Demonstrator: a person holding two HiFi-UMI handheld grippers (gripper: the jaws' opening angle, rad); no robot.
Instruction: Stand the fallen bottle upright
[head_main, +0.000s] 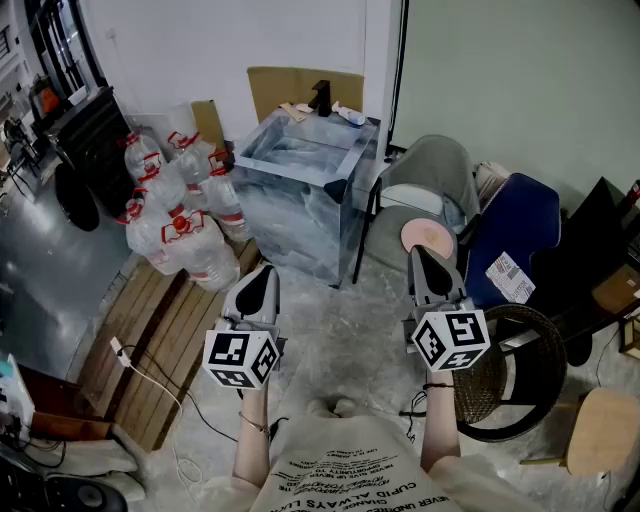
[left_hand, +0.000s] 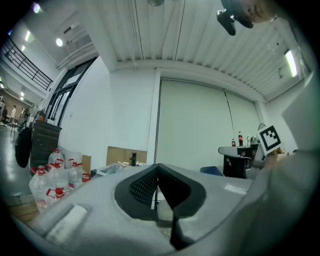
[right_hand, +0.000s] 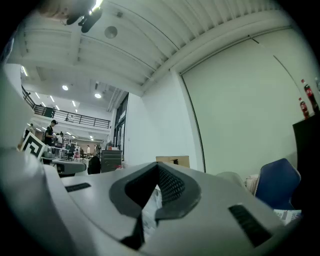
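A small pale bottle (head_main: 350, 115) seems to lie on its side at the far right corner of the marble-patterned table (head_main: 300, 190), next to a black upright object (head_main: 320, 97). My left gripper (head_main: 262, 272) is held level in front of the table, its jaws shut with nothing between them; in the left gripper view (left_hand: 158, 172) the pads meet in a line. My right gripper (head_main: 418, 252) hovers level to the right of the table, in front of a grey chair (head_main: 425, 185). Its jaws (right_hand: 158, 172) are also shut and hold nothing. Both are well short of the bottle.
Several large water jugs with red caps (head_main: 180, 225) are heaped left of the table, above a wooden pallet (head_main: 160, 340) with a white cable. A blue chair (head_main: 510, 235) and a round dark wicker stool (head_main: 510, 370) stand at the right. Cardboard (head_main: 300, 85) leans on the back wall.
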